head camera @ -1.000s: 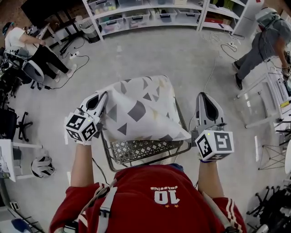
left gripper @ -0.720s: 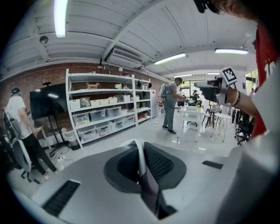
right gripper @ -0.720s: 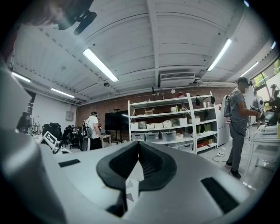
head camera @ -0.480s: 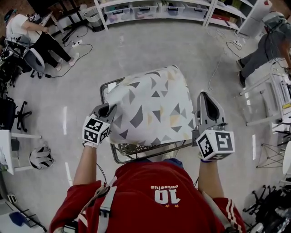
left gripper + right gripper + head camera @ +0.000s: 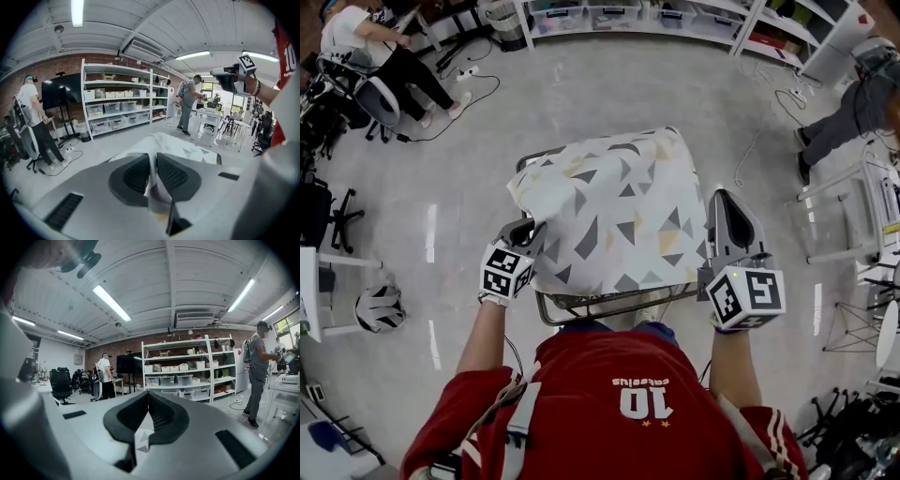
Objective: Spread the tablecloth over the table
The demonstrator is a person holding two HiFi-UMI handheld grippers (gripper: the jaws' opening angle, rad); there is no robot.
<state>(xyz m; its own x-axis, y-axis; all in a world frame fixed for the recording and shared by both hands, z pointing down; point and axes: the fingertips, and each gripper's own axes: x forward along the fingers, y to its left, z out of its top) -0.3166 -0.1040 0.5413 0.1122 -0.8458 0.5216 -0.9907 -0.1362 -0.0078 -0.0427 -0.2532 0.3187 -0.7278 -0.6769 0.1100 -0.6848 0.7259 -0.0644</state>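
A white tablecloth (image 5: 614,211) with grey and yellow triangles lies draped over a wire mesh table (image 5: 609,305), whose near rim and far left corner show. My left gripper (image 5: 528,232) is shut on the cloth's near left edge. In the left gripper view the cloth (image 5: 176,145) runs forward from between the closed pads (image 5: 136,176). My right gripper (image 5: 724,199) stands beside the cloth's right edge with its jaws shut. A bit of patterned cloth (image 5: 142,439) is pinched low between its pads (image 5: 164,416).
Shelves with storage bins (image 5: 647,14) line the far wall. A person sits at a desk (image 5: 366,56) at far left and another stands (image 5: 853,108) at right by white tables (image 5: 862,206). A helmet (image 5: 380,307) and cables (image 5: 459,89) lie on the floor.
My left gripper has come down and inward with the cloth's edge. The cloth has settled lower and covers more of the mesh top. The right gripper has shifted slightly, still shut.
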